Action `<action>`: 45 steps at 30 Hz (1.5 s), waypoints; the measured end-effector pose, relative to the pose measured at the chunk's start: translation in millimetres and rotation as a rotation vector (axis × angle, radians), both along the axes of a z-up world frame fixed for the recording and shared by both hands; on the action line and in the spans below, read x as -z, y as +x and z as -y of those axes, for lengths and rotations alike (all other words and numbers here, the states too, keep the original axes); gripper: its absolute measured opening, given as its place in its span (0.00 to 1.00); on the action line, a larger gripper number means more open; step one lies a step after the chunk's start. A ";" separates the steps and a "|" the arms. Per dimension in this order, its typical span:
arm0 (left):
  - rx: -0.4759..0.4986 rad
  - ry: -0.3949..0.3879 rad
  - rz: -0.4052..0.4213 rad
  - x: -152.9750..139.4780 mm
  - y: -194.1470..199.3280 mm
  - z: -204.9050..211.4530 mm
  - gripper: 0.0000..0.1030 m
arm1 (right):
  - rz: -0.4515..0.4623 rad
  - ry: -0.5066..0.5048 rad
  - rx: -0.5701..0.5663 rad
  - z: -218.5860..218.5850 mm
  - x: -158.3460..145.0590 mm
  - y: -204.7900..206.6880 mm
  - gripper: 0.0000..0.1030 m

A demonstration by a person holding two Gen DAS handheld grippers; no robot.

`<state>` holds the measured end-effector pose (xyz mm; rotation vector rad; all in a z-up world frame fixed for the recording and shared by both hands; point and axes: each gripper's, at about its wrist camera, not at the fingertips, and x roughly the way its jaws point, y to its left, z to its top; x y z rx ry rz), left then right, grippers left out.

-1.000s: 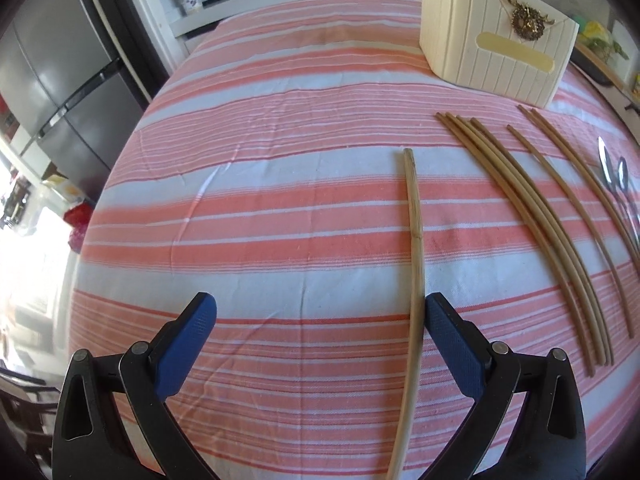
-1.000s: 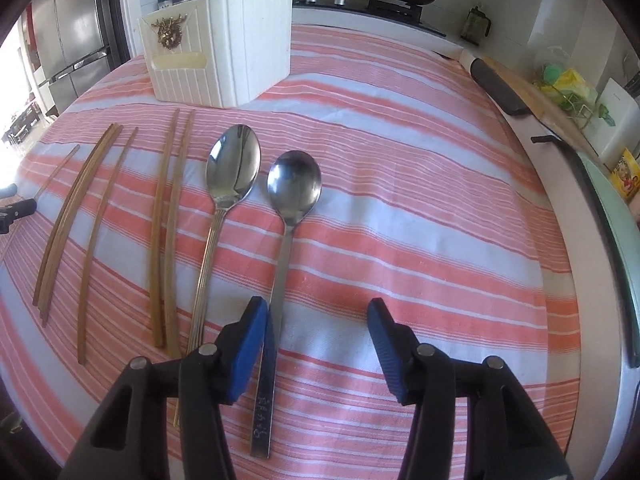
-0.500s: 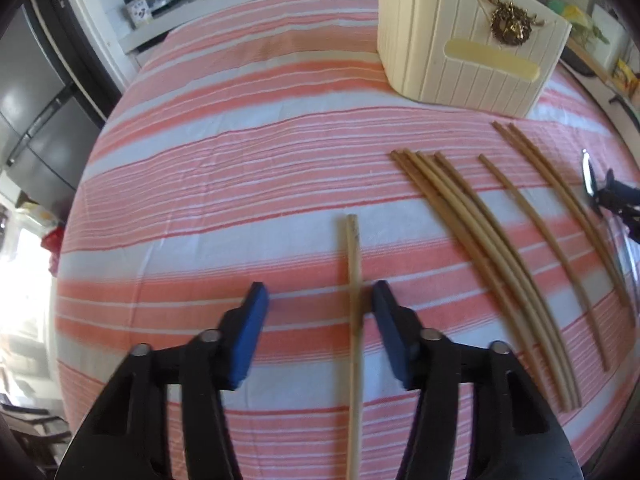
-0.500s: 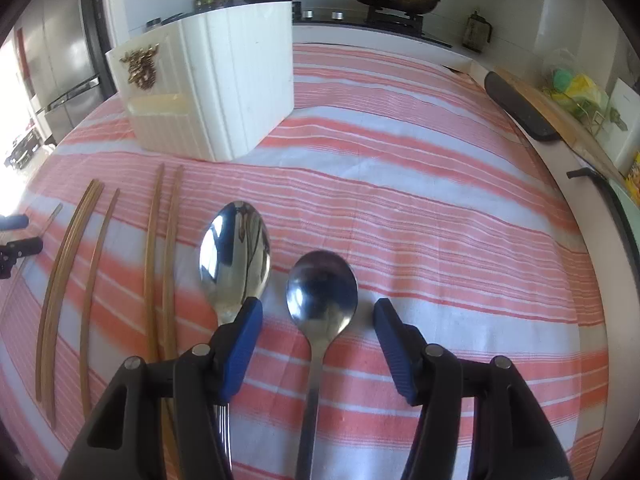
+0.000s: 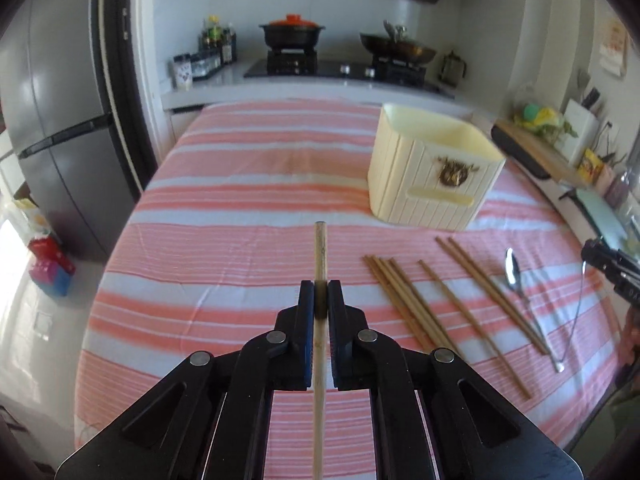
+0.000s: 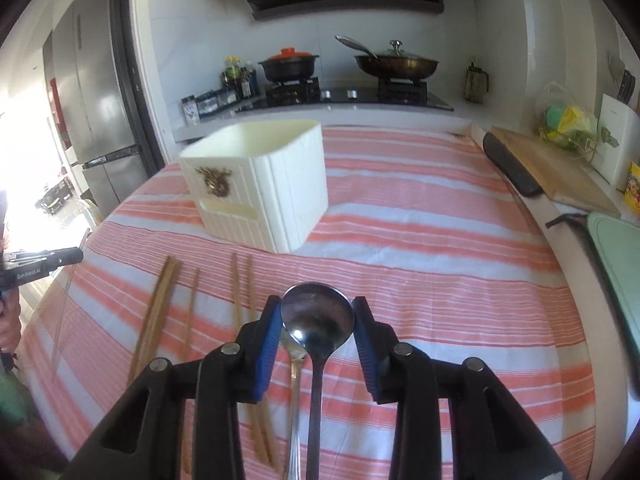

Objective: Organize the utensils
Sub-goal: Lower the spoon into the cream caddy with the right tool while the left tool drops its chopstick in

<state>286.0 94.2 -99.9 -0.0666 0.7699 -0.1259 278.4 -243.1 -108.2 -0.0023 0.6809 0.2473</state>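
Utensils were split between both tools: the left tool was pressed together on a single wooden chopstick held above the striped tabletop, and the right tool was closing, its blue pads against the bowl of a steel spoon. Further chopsticks and a second spoon lay on the cloth near the cream holder.
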 end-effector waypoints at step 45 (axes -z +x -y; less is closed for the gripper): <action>-0.014 -0.169 0.241 -115.4 203.6 80.1 0.05 | 0.126 0.083 -0.076 -56.0 -121.2 184.3 0.34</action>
